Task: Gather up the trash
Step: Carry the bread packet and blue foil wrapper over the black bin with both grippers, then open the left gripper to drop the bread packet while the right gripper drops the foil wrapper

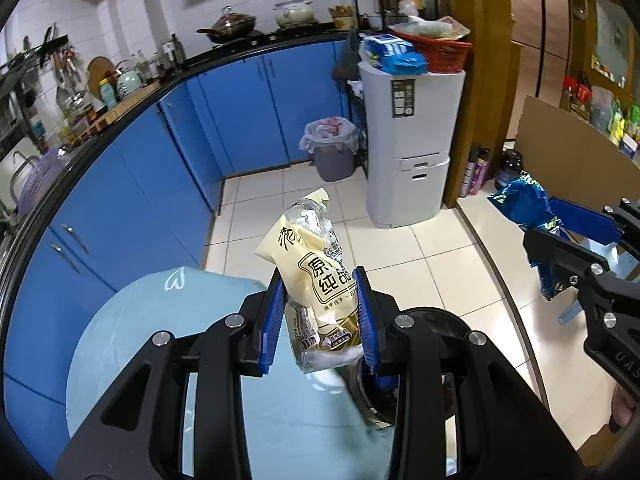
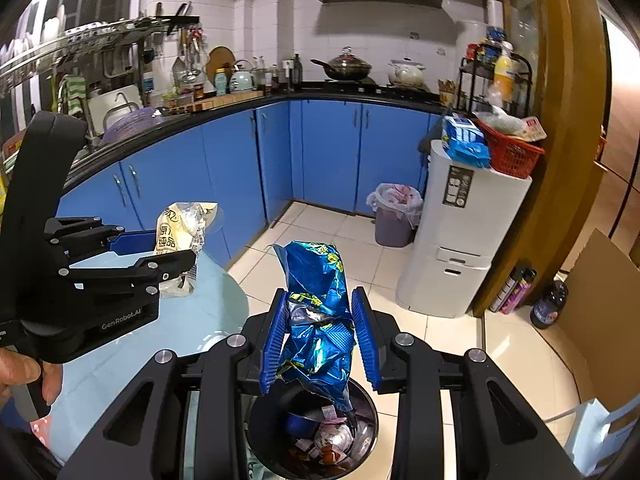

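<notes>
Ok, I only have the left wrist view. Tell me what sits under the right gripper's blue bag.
Observer: A small black bin, open, directly below the crumpled blue wrapper that the right gripper clamps.
Operator: Report what is in that bin.
Observer: Crumpled wrappers already cover its bottom.
Operator: Give me the left gripper's position relative to it.
Observer: The left gripper, holding the cream packet, is off to the side over the light blue table, not above the bin.
</notes>
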### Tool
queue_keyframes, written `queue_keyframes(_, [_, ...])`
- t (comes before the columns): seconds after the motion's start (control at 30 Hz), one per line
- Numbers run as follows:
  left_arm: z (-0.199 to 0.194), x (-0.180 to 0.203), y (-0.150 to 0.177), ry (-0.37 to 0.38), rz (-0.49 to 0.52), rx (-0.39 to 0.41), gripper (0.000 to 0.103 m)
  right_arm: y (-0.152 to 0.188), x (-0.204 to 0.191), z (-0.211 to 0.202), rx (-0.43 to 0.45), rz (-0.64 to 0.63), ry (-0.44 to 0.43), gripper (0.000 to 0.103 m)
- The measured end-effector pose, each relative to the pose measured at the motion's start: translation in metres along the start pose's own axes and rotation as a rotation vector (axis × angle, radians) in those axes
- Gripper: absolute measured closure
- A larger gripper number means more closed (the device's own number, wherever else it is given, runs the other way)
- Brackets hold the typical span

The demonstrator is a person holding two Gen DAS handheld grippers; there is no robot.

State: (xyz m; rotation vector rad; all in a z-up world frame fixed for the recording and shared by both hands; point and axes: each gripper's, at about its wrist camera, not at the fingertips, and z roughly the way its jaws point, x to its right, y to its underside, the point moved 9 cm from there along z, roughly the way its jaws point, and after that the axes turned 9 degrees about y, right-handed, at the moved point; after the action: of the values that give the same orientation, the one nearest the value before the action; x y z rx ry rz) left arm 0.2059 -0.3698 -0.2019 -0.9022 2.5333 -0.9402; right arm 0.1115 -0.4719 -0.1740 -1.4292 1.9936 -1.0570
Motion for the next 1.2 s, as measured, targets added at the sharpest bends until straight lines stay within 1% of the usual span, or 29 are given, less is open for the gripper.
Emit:
queue_keyframes(0.2, [0.018,0.027,-0.008,0.028,0.032,-0.02,0.066,0.012,0.023,0.01,-0.028,0.032,0.014,0.071])
queue_keyframes(0.27, [0.023,0.037,-0.009,0.055,0.035,-0.026,0.065,0.015,0.03,0.013,-0.035,0.044,0.019,0.071])
queue_keyframes(0.3, [0.025,0.041,-0.009,0.068,0.035,-0.03,0.058,0.017,0.035,0.014,-0.038,0.05,0.023,0.071])
queue_keyframes(0.37, [0.028,0.049,-0.011,0.076,0.043,-0.025,0.047,0.02,0.045,0.018,-0.047,0.066,0.033,0.071])
queue_keyframes(0.43, [0.031,0.056,-0.013,0.083,0.055,-0.023,0.046,0.023,0.053,0.02,-0.056,0.082,0.038,0.071])
queue_keyframes(0.47, [0.033,0.06,-0.014,0.086,0.06,-0.025,0.041,0.025,0.06,0.022,-0.062,0.094,0.041,0.071])
queue_keyframes(0.5, [0.034,0.063,-0.015,0.087,0.061,-0.024,0.032,0.026,0.064,0.023,-0.066,0.102,0.043,0.071])
queue_keyframes(0.57, [0.036,0.066,-0.016,0.094,0.056,-0.022,0.022,0.029,0.071,0.026,-0.073,0.117,0.045,0.071])
queue_keyframes(0.6, [0.036,0.066,-0.016,0.093,0.054,-0.021,0.019,0.03,0.074,0.027,-0.078,0.122,0.043,0.071])
queue_keyframes(0.7, [0.04,0.066,-0.019,0.057,0.056,-0.021,0.013,0.035,0.07,0.031,-0.09,0.114,0.036,0.071])
queue_keyframes(0.83, [0.041,0.058,-0.021,0.021,0.045,-0.015,0.01,0.042,0.054,0.038,-0.111,0.071,0.014,0.07])
queue_keyframes(0.9, [0.041,0.054,-0.022,0.015,0.037,-0.016,0.008,0.045,0.045,0.042,-0.125,0.05,0.002,0.069])
queue_keyframes(1.0, [0.039,0.047,-0.023,0.003,0.023,-0.004,0.007,0.049,0.036,0.045,-0.148,0.045,-0.047,0.069])
queue_keyframes(1.03, [0.037,0.045,-0.023,0.0,0.018,-0.001,0.007,0.05,0.033,0.045,-0.155,0.038,-0.058,0.067])
queue_keyframes(1.07, [0.037,0.042,-0.023,-0.006,0.014,0.001,0.007,0.051,0.031,0.046,-0.167,0.029,-0.064,0.055])
queue_keyframes(1.1, [0.035,0.04,-0.024,-0.01,0.01,0.003,0.007,0.052,0.03,0.047,-0.181,0.025,-0.064,0.027])
queue_keyframes(1.13, [0.034,0.038,-0.023,-0.011,0.007,0.005,0.007,0.051,0.031,0.046,-0.176,0.034,-0.055,0.018])
queue_keyframes(1.17, [0.032,0.035,-0.023,-0.014,-0.001,0.009,0.006,0.05,0.031,0.044,-0.163,0.041,-0.054,0.015])
queue_keyframes(1.2, [0.032,0.034,-0.024,-0.016,-0.004,0.011,0.006,0.047,0.033,0.042,-0.154,0.048,-0.05,0.015])
